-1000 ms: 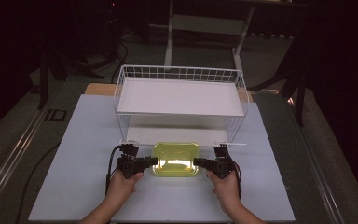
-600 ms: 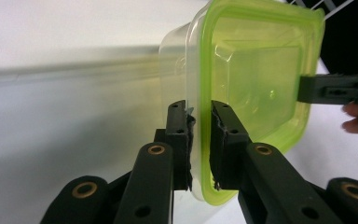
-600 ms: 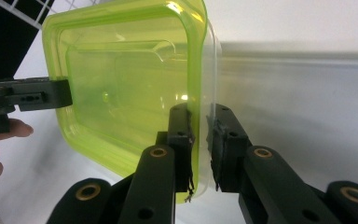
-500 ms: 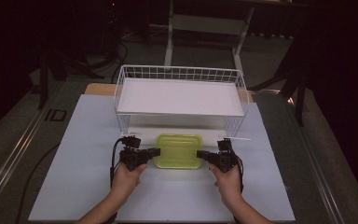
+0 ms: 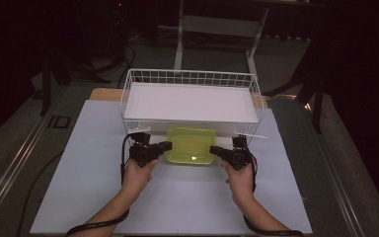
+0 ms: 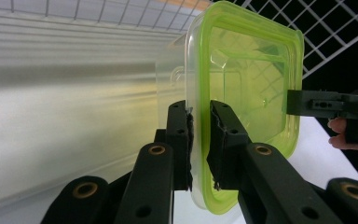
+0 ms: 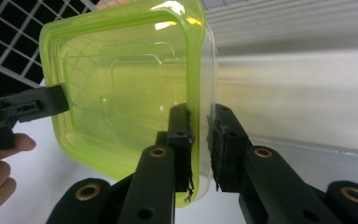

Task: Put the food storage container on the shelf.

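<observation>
- At the near edge of the high view, two forearms are seen coming in over the white table
- The left tool is clamped on the left rim of the yellow-green container, its pads pressed on the lip, as is seen in the left gripper view
- The right tool is closed on the opposite rim, the edge being pinched between its jaws in the right gripper view
- The container is held between the two tools, lid on, clear of the table and just in front of the wire basket
- The basket is set at the far side of the table, with a white liner laid inside it
</observation>
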Available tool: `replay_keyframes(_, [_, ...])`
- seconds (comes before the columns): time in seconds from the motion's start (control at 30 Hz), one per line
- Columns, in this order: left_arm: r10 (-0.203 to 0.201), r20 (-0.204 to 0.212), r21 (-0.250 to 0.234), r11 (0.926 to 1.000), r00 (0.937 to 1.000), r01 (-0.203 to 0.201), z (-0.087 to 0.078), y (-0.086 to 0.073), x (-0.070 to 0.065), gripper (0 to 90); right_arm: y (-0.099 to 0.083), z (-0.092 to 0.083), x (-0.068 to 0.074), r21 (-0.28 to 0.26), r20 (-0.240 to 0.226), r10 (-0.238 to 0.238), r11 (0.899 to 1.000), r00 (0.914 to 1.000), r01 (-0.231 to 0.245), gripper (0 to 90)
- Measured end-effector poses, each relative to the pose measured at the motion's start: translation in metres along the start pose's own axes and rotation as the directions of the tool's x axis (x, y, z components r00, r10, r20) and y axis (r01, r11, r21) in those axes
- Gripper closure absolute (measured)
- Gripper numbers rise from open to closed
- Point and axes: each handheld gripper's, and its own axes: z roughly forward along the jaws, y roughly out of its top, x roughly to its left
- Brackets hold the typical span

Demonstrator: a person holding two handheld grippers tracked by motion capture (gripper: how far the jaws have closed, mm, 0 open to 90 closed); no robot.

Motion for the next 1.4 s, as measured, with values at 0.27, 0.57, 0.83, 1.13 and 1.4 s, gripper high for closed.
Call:
replay_keyframes(0.27, [-0.017,0.000,0.007,0.9998,0.9999,0.017,0.012,-0.002,0.011,80.0,0.002,0.016,-0.009,0.016,0.020,0.021,1.000,0.9996,-0.022,79.1])
replay_keyframes(0.57, [-0.037,0.008,0.001,0.9993,0.9993,0.037,0.022,-0.001,0.022,79.9,0.006,0.026,-0.014,0.010,0.039,0.035,0.999,0.9986,-0.035,78.7])
replay_keyframes(0.83, [-0.054,0.034,-0.022,0.9983,0.9980,0.055,0.026,-0.002,0.031,78.7,0.010,0.031,-0.015,-0.018,0.032,0.039,0.999,0.9987,-0.038,78.7])
replay_keyframes(1.13, [-0.017,-0.011,-0.036,0.9992,0.9998,0.017,0.033,-0.004,0.030,69.6,0.011,0.036,-0.016,-0.026,0.064,0.003,1.000,0.9980,-0.001,73.4])
replay_keyframes(1.4, [-0.015,-0.037,-0.044,0.9989,0.9992,0.014,0.036,-0.003,0.033,59.1,0.012,0.041,-0.018,-0.041,0.074,0.008,0.999,0.9972,-0.005,68.8])
